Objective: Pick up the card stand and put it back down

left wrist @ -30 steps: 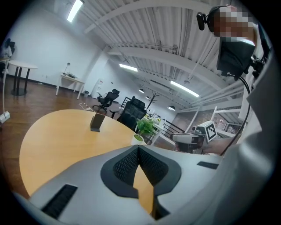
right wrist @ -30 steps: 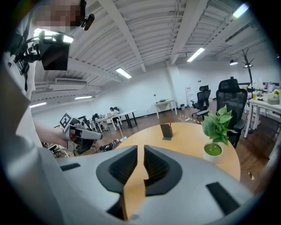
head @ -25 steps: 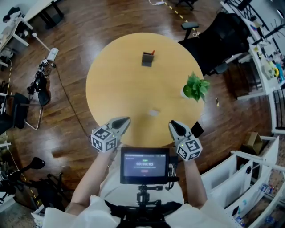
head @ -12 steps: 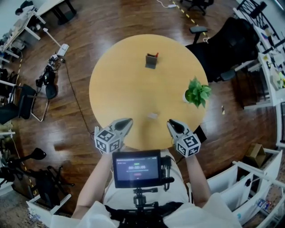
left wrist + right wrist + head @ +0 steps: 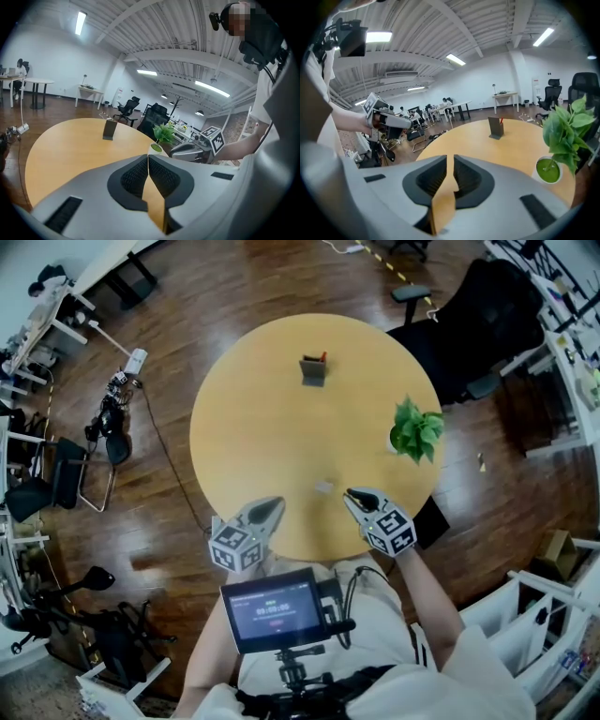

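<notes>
Two pairs of jaws, two states: those of the left gripper [image 5: 148, 157] were pressed together, holding nothing, while those of the right gripper [image 5: 450, 159] stood a narrow slit apart, also holding nothing. From where I stood, the left gripper [image 5: 270, 508] and the right gripper [image 5: 352, 494] both hovered over the near edge of the round wooden table [image 5: 253, 418], held side by side by the person. A small pale scrap [image 5: 324, 487] lay on the table between their tips. The card stand [image 5: 313, 369] stood upright on the table's far side, well apart from both grippers. A potted plant [image 5: 415, 427] sat at the table's right edge.
</notes>
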### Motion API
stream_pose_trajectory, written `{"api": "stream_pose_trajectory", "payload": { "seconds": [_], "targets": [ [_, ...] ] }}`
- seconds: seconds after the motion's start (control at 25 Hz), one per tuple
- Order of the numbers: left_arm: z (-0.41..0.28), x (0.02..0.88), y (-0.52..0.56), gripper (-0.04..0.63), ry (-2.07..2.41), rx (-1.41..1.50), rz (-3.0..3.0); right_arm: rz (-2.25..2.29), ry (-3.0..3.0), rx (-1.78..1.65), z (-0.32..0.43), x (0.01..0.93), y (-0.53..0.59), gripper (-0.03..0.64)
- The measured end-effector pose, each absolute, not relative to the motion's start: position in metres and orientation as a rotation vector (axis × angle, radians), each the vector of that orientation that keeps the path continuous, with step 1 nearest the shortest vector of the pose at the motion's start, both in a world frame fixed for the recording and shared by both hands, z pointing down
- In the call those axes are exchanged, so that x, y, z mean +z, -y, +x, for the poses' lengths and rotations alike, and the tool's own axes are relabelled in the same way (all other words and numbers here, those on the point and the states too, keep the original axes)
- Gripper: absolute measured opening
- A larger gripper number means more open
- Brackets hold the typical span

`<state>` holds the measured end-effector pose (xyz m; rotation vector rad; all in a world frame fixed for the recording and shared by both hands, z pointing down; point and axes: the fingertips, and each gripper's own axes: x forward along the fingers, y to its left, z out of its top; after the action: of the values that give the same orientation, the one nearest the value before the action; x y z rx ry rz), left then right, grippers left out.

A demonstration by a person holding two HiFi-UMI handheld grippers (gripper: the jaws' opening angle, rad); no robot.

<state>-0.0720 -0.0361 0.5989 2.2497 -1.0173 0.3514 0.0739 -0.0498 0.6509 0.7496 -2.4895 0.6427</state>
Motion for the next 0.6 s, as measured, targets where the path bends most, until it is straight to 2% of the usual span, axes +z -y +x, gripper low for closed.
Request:
{"api": "stream_pose_trajectory", "payload": {
  "seconds": [0.6],
  "targets": [
    [-0.077, 0.598, 0.038, 0.002, 0.938, 0.369, 2.273, 0.687, 2.360, 0.663, 0.068, 0.715, 0.044, 0.101]
  ]
}}
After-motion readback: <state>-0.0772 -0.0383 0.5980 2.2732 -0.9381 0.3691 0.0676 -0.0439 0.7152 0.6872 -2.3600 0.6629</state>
